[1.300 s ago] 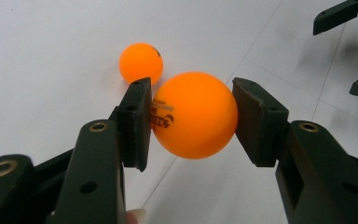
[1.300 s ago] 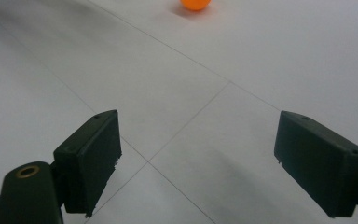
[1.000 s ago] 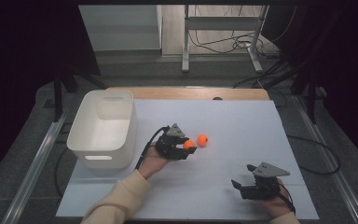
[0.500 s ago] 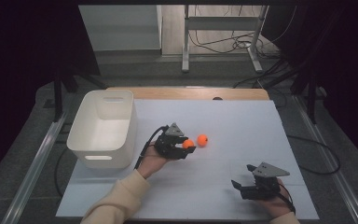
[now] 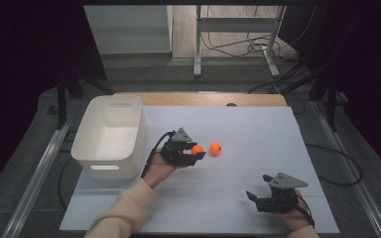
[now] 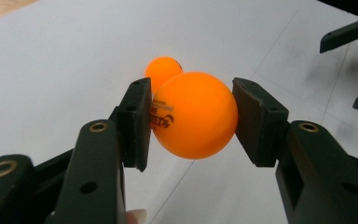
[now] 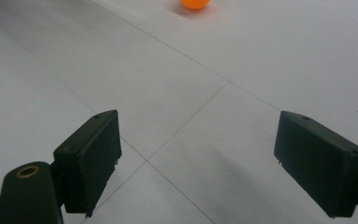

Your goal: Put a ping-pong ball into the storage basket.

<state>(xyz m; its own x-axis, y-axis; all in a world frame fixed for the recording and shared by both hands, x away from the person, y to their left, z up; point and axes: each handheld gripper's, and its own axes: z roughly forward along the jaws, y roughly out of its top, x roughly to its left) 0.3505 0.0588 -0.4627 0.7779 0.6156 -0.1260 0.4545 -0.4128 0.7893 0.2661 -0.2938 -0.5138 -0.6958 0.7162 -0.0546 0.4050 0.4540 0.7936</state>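
On the table (image 5: 287,148), a bin (image 5: 110,135) sits left of two balls (image 5: 215,148).

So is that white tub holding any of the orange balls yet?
No, the white tub holds nothing; one orange ball sits between the left gripper's jaws, the other ball on the table.

Dark room, grey floor (image 5: 178,74), cables (image 5: 238,47)

My left gripper (image 5: 194,155) and right gripper (image 5: 256,198) are black, each topped with a grey three-cornered plate and trailing a black cable. Brass-ringed screw holes dot the jaw arms. My left sleeve (image 5: 120,212) is cream-coloured.
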